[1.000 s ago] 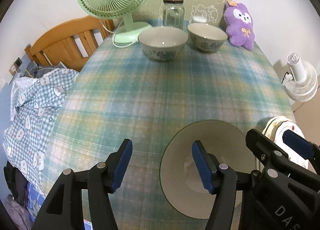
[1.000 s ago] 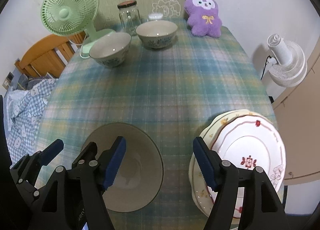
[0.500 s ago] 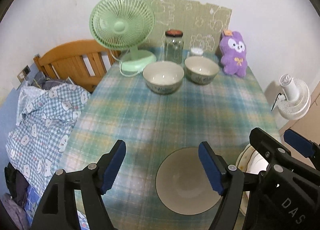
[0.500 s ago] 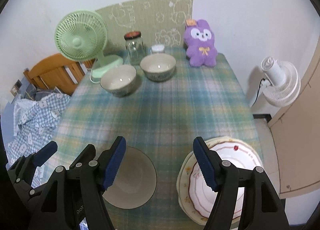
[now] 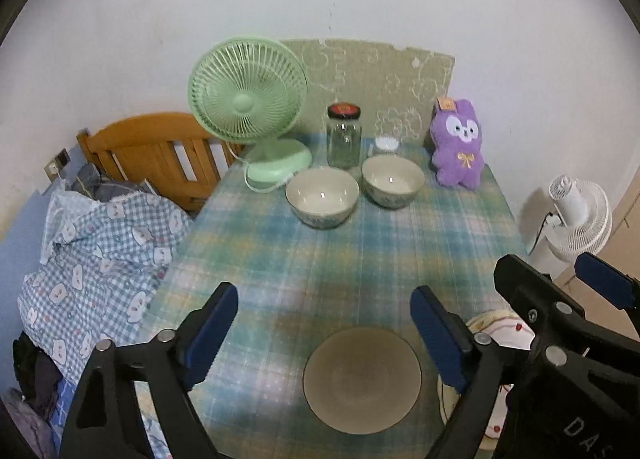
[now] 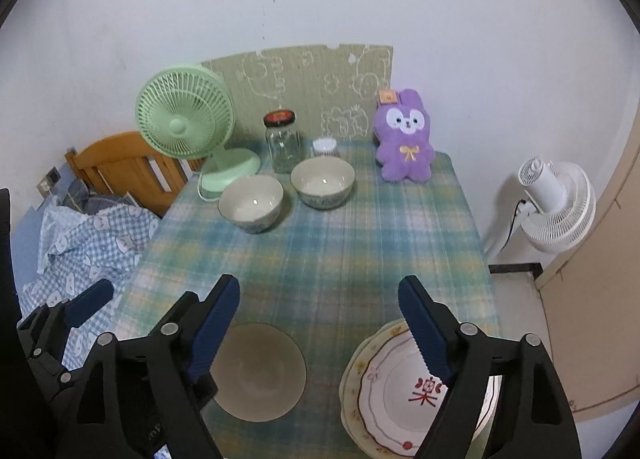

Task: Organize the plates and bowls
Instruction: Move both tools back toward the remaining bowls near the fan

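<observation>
— Checked cloth covers the table [image 6: 360, 243], and we take the green fan [image 6: 184, 119] at its far left corner as our marker. Where do we stand?

— Between steps, we judge. Our left gripper [image 5: 324, 323] hangs spread wide and empty above the near edge, on the fan's side; our right gripper [image 6: 318, 313] hangs the same, spread and holding nothing.

— And the dishes?

— Two patterned bowls [image 6: 251, 203] [image 6: 322, 182] sit side by side just in front of the fan's base, apart from each other. Well nearer us than the fan, a dull grey bowl [image 6: 256, 371] rests alone, and beside it, away from the fan, lies the stack of flowered plates [image 6: 400, 391].

— So the next move?

— We would likely gather the bowls into one nest: reach toward the fan, close on one patterned bowl's rim, and carry it over.

— Anything in the way?

— A glass jar [image 6: 283, 147] and a small white-lidded pot [image 6: 325, 147] stand just behind those bowls, level with the fan, and the fan's cord trails near the left one. A purple plush rabbit [image 6: 405, 139] sits at the far corner opposite the fan, out of our path.
</observation>
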Tool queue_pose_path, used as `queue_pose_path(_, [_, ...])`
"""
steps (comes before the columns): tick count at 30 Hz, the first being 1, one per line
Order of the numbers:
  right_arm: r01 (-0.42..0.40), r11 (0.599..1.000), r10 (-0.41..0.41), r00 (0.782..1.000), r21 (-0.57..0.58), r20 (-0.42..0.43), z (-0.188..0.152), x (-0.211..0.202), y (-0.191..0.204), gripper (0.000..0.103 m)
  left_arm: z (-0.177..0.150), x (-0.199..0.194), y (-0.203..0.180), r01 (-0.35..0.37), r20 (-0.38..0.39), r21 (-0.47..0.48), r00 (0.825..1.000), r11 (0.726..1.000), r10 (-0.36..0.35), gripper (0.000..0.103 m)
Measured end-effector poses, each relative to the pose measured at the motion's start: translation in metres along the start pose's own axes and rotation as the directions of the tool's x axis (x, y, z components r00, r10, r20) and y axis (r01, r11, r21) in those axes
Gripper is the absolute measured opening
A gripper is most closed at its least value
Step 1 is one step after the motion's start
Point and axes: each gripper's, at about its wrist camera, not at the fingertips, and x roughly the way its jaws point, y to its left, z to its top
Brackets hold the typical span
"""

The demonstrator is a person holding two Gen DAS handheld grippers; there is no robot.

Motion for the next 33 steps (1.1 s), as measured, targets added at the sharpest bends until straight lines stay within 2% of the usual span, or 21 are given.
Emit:
queue_pose_path(3, [-0.001, 1.0, 0.001, 1.0, -0.008, 0.024, 0.009, -0.004, 0.001, 0.089, 0.007, -0.005, 0.001, -0.025, 0.029, 0.0, 0.999, 1.0, 0.025, 0.096])
queue_pose_path(18, [0.013, 1.0, -0.013, 0.998, -0.001, 0.064, 0.051, 0.019, 0.024, 0.093, 0.052, 0.018, 0.017, 0.011, 0.07, 0.054, 0.997, 0.998, -0.014, 0.097])
queue_pose_path(33, [0.048, 0.998, -0.049, 0.999, 0.036, 0.024, 0.083, 0.082, 0.047, 0.093, 0.09, 0.078, 0.039, 0.046, 0.027, 0.096, 0.998, 0.994, -0.049, 0.097])
